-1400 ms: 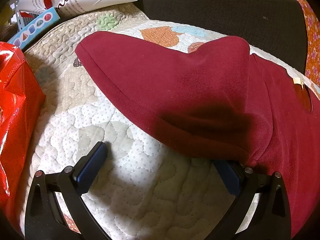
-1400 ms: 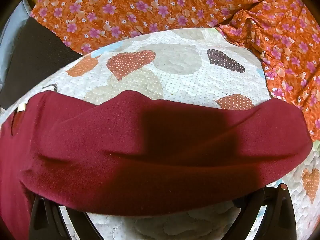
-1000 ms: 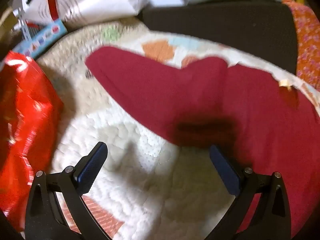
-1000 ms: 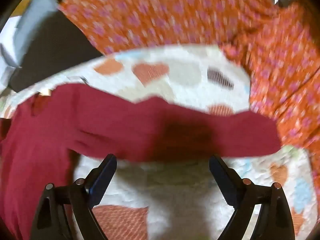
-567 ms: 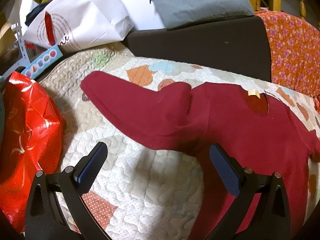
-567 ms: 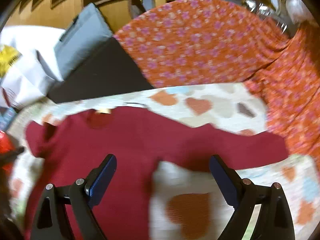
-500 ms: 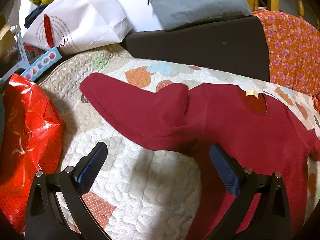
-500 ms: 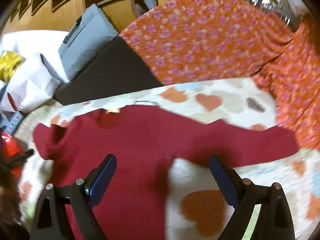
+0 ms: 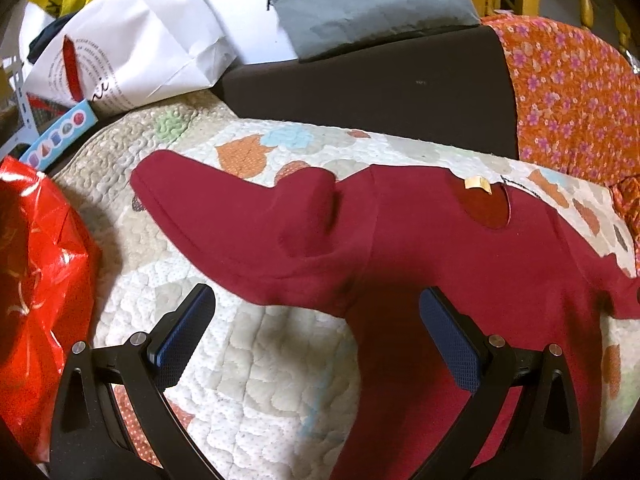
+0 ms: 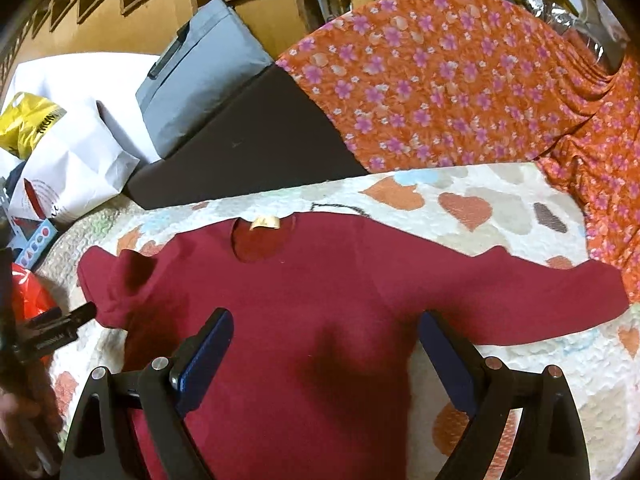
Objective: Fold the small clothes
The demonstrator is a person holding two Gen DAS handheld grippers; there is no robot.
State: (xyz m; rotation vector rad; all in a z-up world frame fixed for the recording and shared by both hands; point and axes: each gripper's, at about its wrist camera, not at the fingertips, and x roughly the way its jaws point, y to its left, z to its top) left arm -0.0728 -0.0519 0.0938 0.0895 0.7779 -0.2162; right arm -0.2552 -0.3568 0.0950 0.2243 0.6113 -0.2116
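The maroon sweater [image 10: 320,280] is lying flat on the heart-patterned quilt [image 10: 500,208], sleeves spread. The right claw [image 10: 324,354] is hovering released, the sweater's body directly beneath its spread fingers. The left claw [image 9: 316,332] is gaping empty too, one sleeve just ahead.

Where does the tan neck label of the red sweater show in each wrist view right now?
Left wrist: the neck label sits upper right of centre, at the collar of the red sweater.
Right wrist: the label is left of centre, above mid-height, at the top of the collar opening.
Shared landmark: the grey bag on the dark backrest behind.
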